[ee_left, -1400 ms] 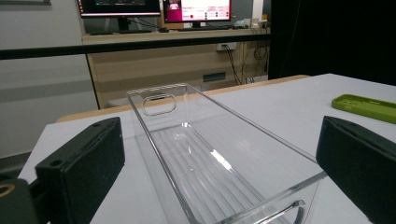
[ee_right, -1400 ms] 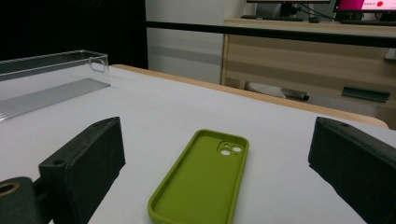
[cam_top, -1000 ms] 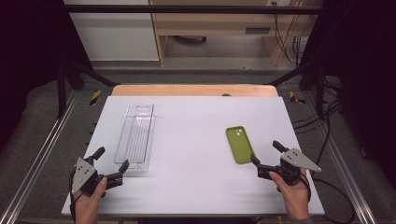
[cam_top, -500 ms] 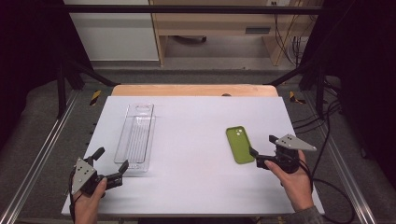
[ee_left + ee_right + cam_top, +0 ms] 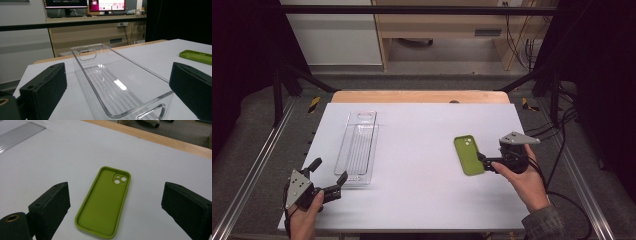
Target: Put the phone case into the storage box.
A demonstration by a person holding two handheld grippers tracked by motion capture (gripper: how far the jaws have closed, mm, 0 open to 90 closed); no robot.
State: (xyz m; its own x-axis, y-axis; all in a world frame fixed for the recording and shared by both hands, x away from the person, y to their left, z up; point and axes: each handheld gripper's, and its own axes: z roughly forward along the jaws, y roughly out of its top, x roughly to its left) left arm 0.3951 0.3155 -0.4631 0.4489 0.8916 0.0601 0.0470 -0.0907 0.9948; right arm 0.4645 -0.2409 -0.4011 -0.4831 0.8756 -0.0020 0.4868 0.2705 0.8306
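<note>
High view: my right gripper [image 5: 486, 162], jaws spread, reaches the case [image 5: 468, 155] at right of centre. Left gripper view: jaws spread before the bin [image 5: 117, 82]. Right gripper view: I should straddle the case's [image 5: 103, 201] near end squarely.

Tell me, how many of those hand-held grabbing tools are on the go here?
2. The left tool is at the table's near left corner, facing the clear tray. The right tool is at the right, beside the green phone case.

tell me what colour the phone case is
Olive green; the phone case shows best in the right gripper view.
</note>
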